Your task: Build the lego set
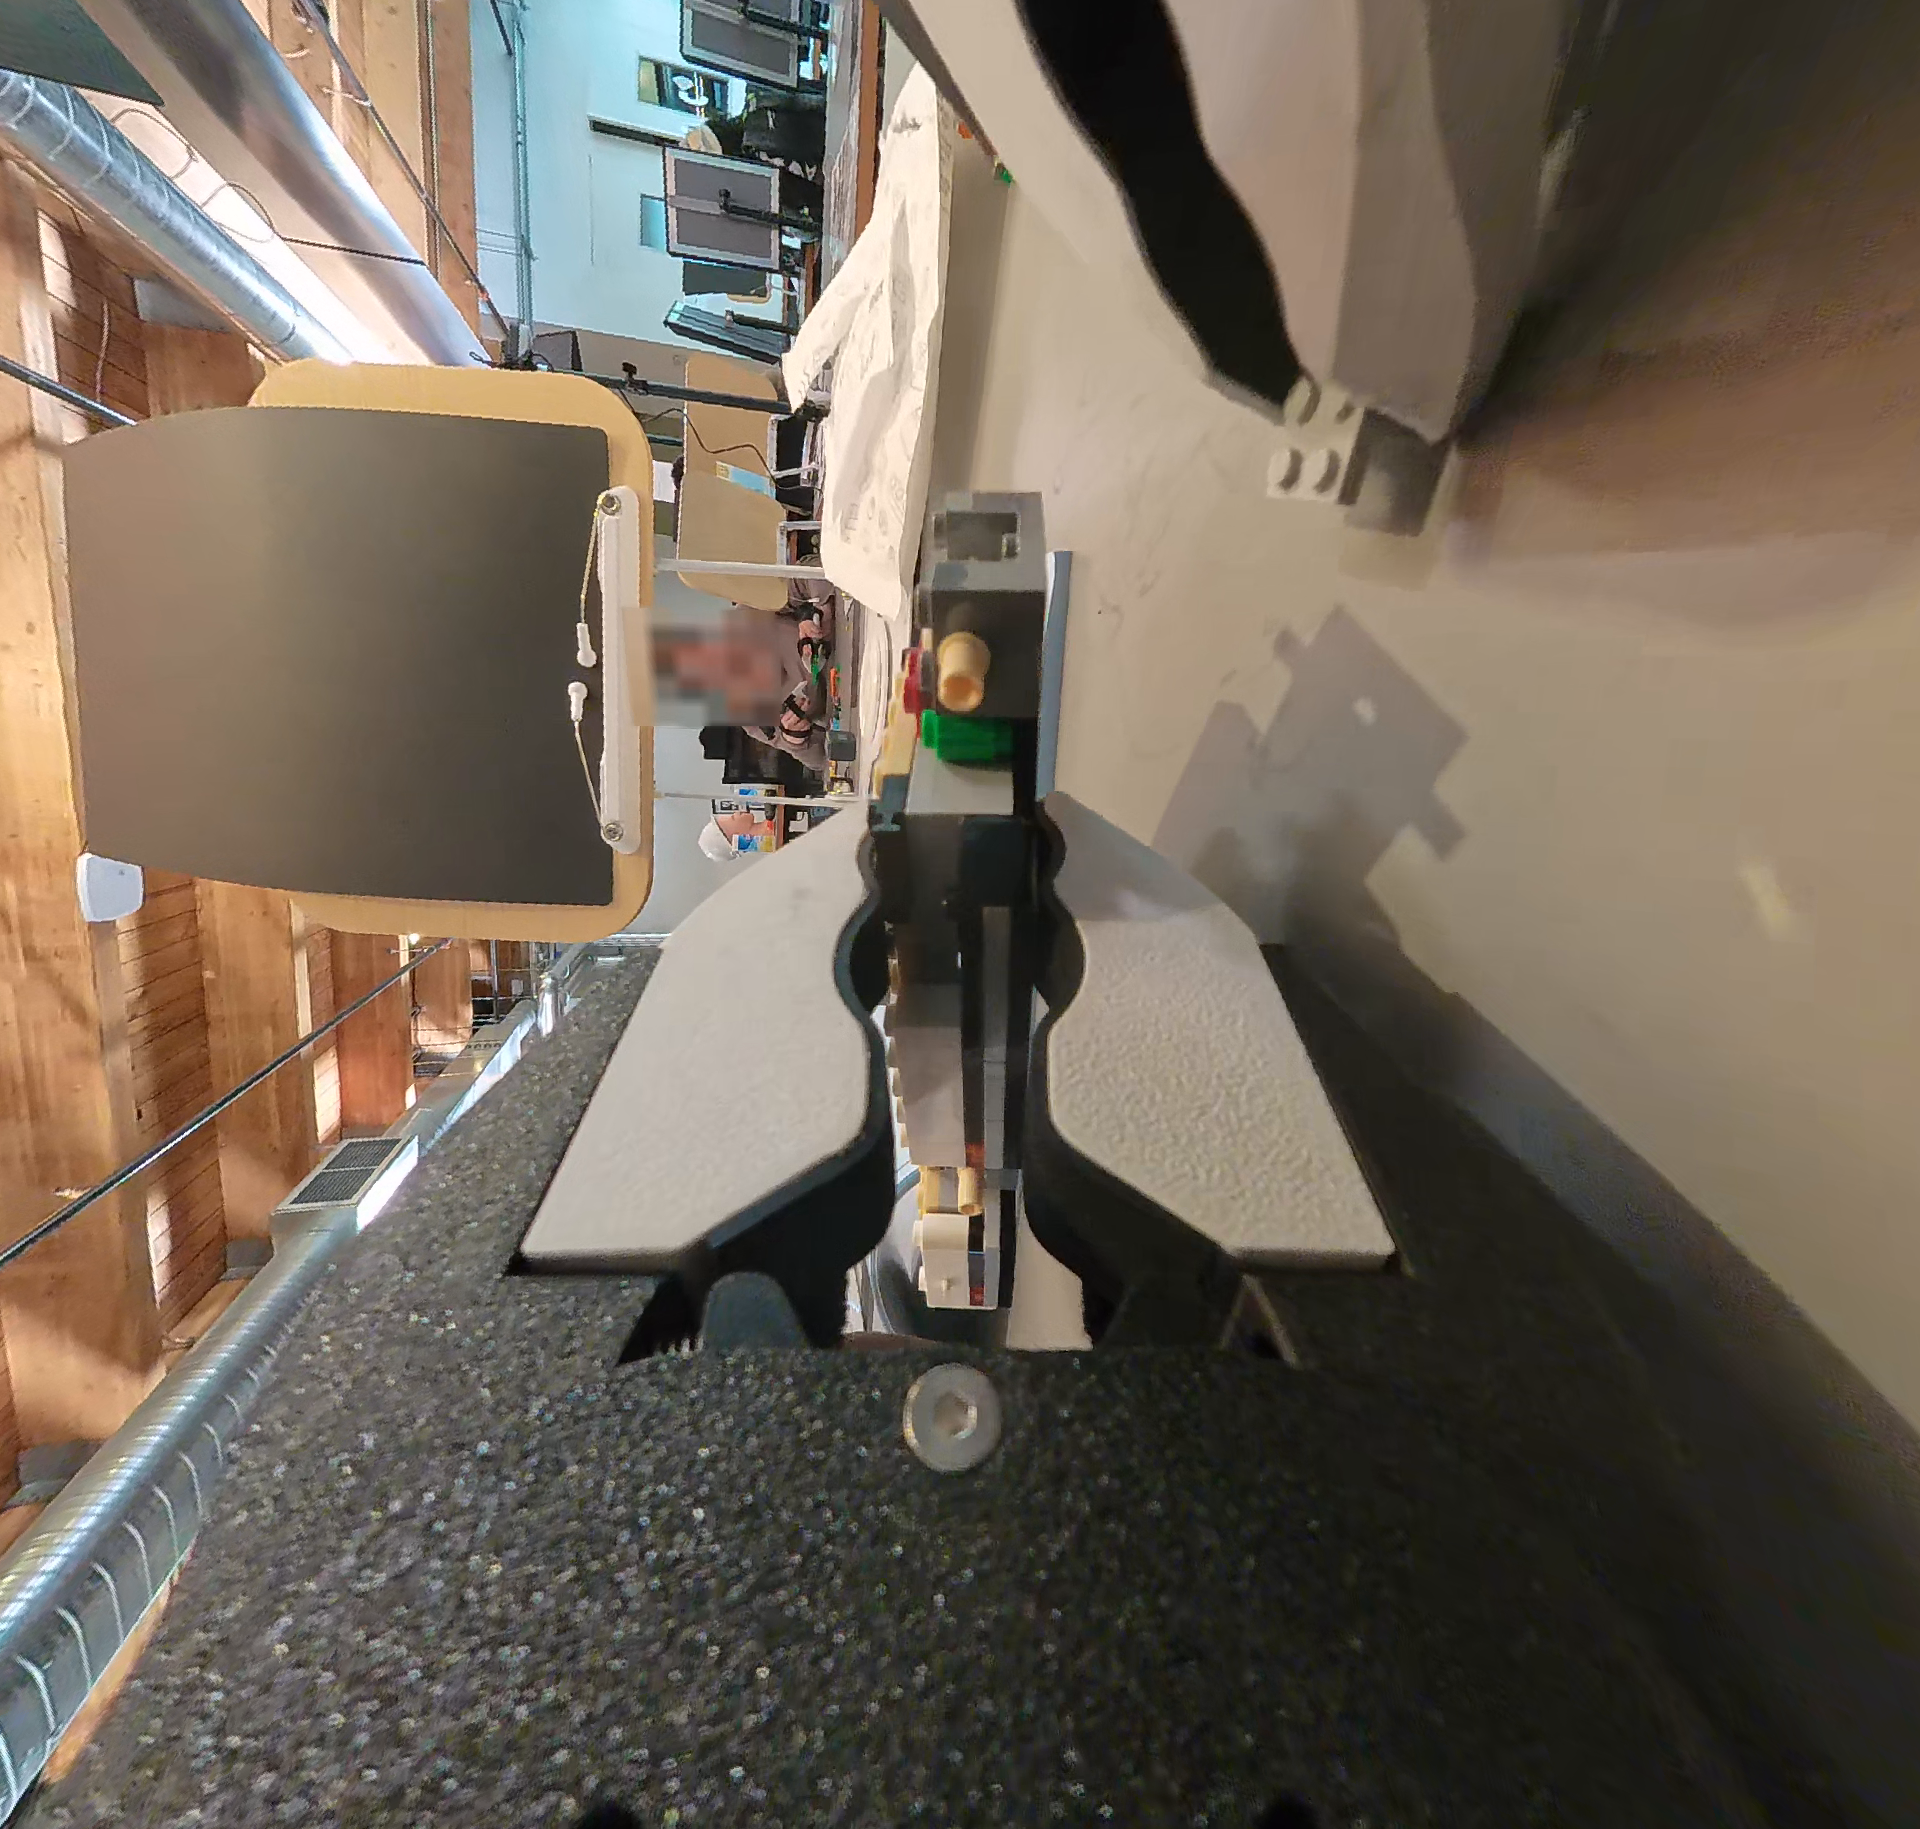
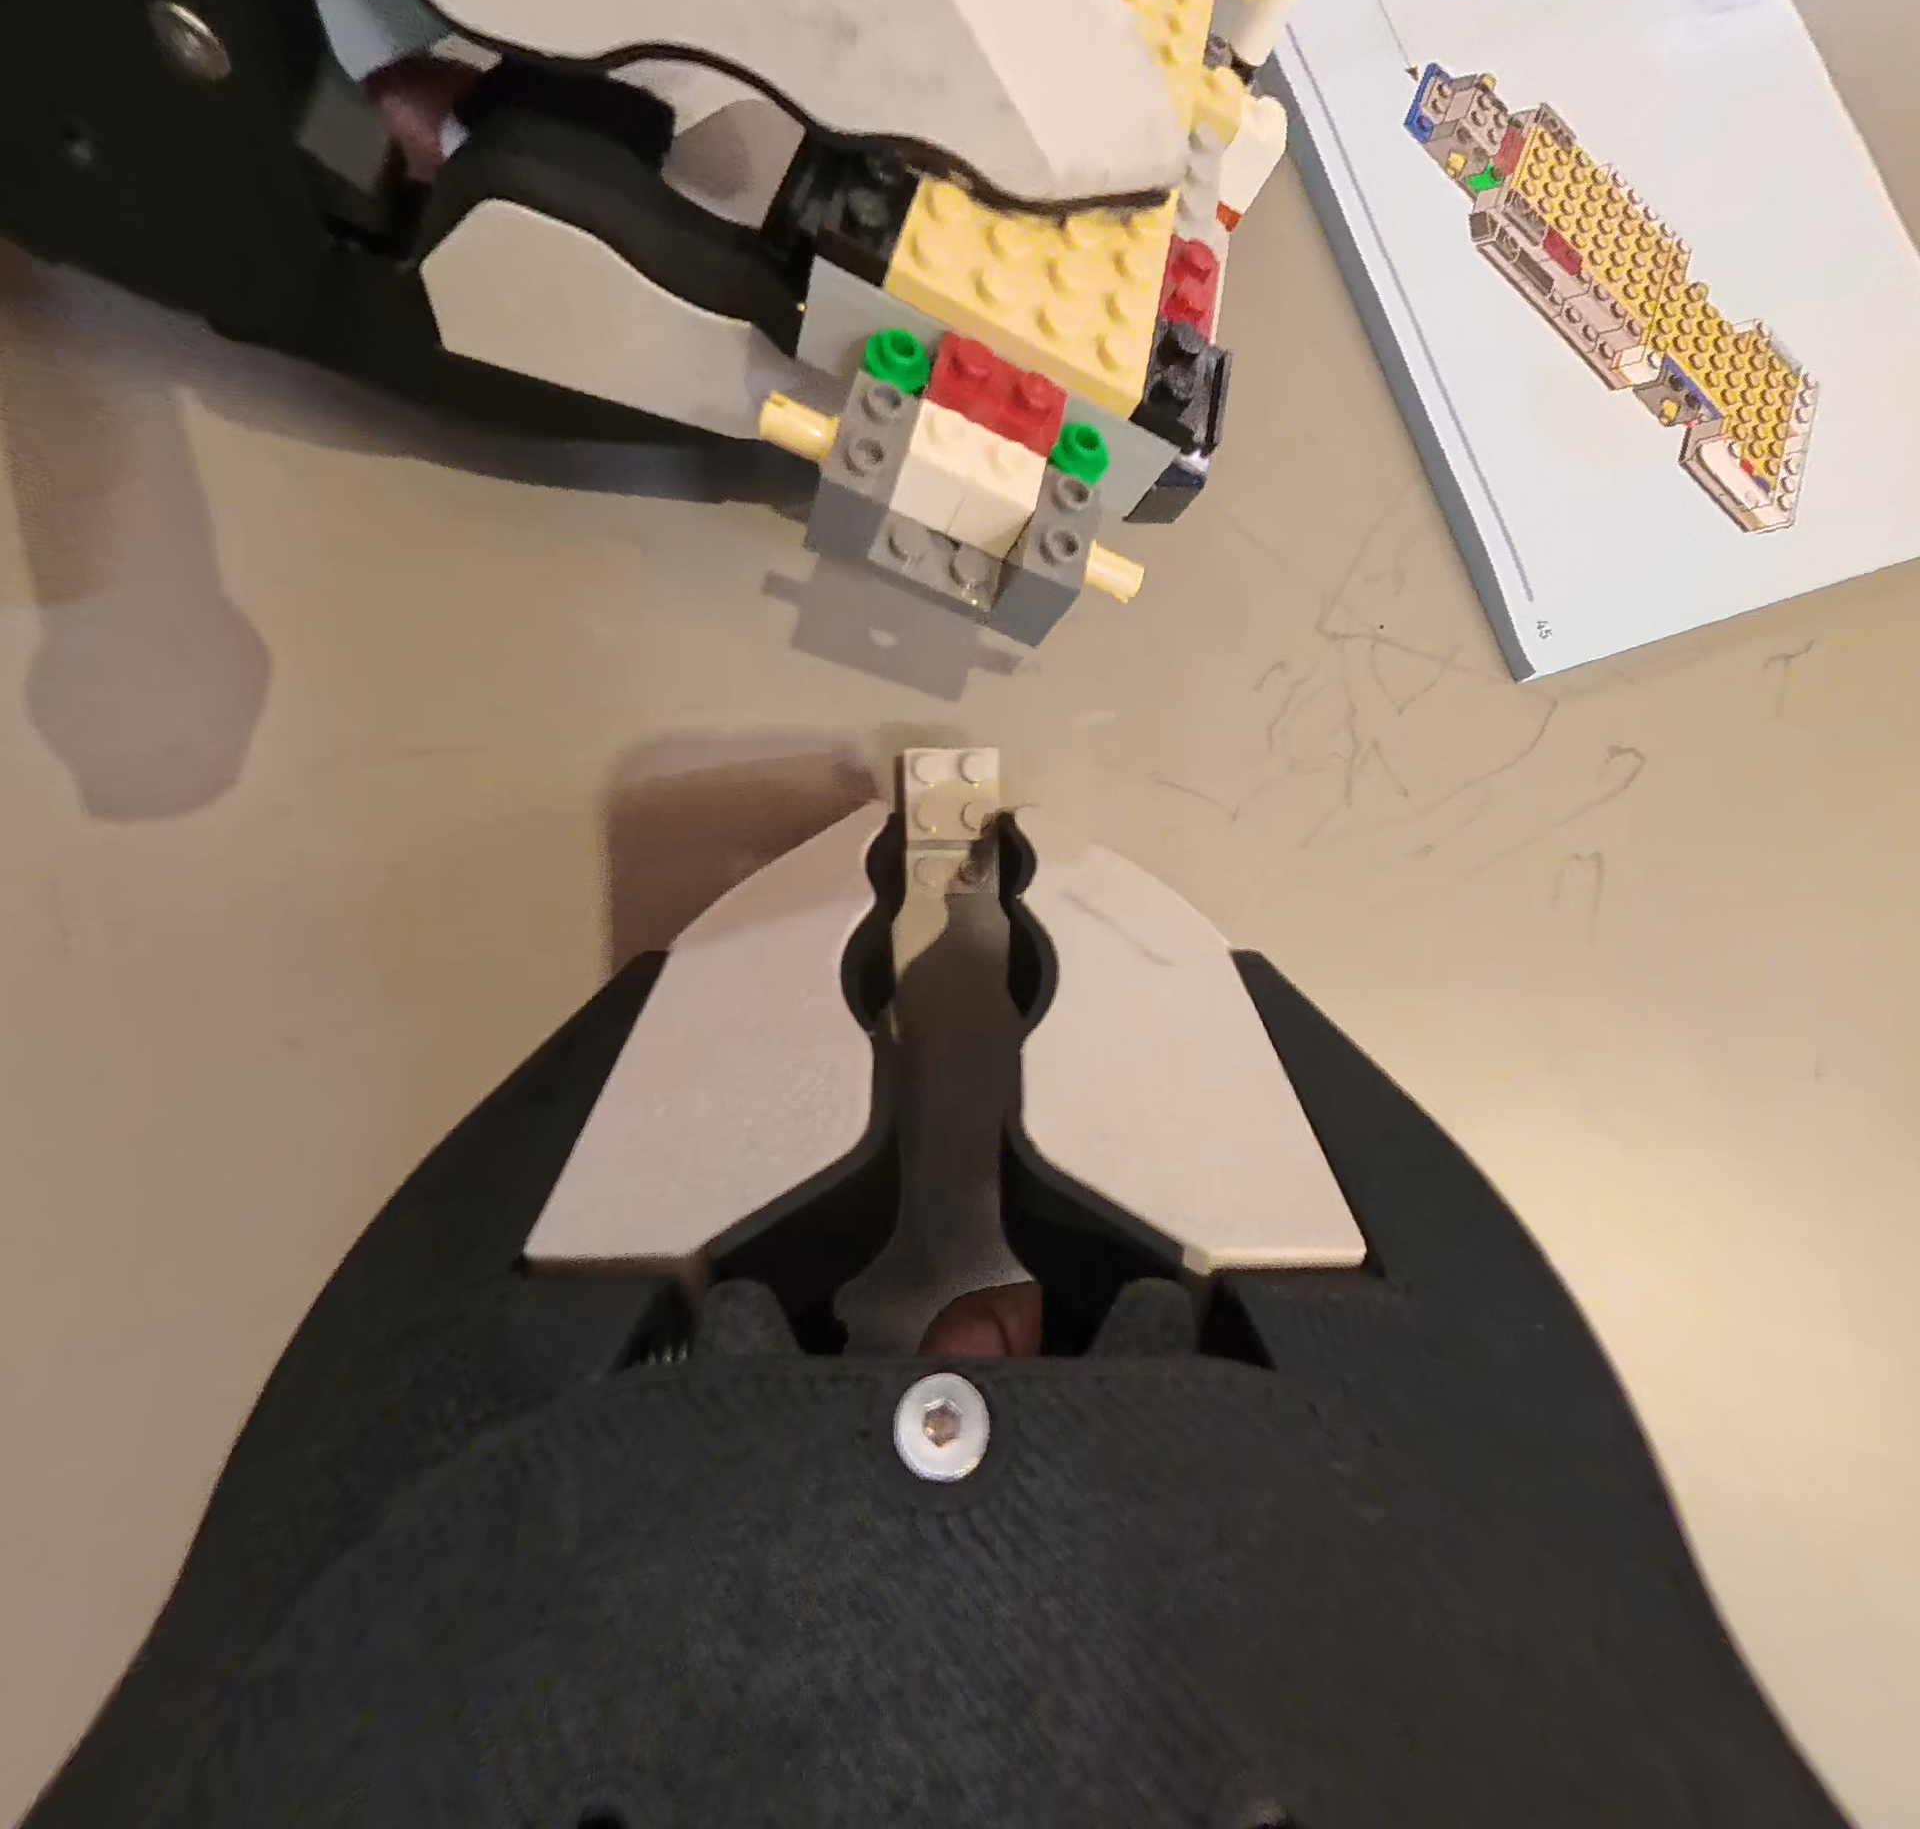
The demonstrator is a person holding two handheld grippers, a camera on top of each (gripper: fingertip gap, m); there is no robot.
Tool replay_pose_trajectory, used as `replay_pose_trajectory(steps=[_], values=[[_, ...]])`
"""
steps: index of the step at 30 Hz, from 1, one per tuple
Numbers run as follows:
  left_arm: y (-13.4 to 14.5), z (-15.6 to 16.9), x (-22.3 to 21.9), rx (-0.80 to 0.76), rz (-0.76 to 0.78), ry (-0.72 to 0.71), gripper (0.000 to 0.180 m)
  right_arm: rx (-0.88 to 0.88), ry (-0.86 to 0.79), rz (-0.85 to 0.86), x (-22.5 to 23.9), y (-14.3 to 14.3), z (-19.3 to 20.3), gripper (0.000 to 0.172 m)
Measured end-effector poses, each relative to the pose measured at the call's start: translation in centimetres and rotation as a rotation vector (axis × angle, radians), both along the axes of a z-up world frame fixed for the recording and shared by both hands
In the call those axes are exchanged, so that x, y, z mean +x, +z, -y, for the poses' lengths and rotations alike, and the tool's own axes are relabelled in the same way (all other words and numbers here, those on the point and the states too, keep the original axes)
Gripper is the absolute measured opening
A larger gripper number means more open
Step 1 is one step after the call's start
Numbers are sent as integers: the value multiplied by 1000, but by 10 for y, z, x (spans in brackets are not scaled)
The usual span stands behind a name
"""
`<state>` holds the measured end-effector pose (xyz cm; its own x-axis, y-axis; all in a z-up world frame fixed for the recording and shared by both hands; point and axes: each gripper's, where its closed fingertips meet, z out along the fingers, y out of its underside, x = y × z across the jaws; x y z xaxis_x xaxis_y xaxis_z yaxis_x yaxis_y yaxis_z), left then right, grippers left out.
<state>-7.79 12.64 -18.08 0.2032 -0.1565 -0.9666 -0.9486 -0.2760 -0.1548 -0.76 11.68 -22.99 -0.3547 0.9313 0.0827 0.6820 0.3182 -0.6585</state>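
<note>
1. Bare beige tabletop (image 2: 1351,1052) all around the right tool (image 2: 948,844); open room to its left and right, faint pencil-like scribbles on the surface to the right.
2. Instruction booklet (image 2: 1621,345) flat on the tabletop at upper right, its near corner well apart from both tools.
3. Right tool closed on a small light grey plate (image 2: 948,792), two studs wide, held flat and studs-up; front end of the plate sticking out past the fingertips, rear part lying between the pads.
4. Seen from the left wrist view, the same grey plate (image 1: 1317,449) at the tip of the right tool, just above the tabletop with a blurred shadow beneath.
5. Left tool (image 1: 956,844) turned on its side and clamped on a brick model (image 2: 1018,345); both pads pressed against the model's flanks, front end of the model projecting beyond the fingertips.
6. Model lifted clear of the tabletop, its sharp shadow lying on the surface below.
7. Grey plate near the model's front end, apart from it, with a strip of bare tabletop between them.
8. Model: long tan studded top, grey block at the front, red and white bricks in the middle, two green round studs, black pieces on one side, tan pins sticking out at either side of the front.
</note>
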Motion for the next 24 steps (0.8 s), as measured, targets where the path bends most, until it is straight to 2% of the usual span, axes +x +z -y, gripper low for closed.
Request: replay_pose_trajectory(steps=[5,11,14,24], values=[[2,2,2,1,-8,2,24,0,-16,-18,0,6,-3,17],[4,2,1,13,-15,36,24,-42,-56,-184,-5,54,-4,16],[4,4,3,14,-19,48,24,-36,-46,-215,-6,65,3,16],[5,12,8,21,-21,37,24,-37,-64,-182,-10,61,7,16]])
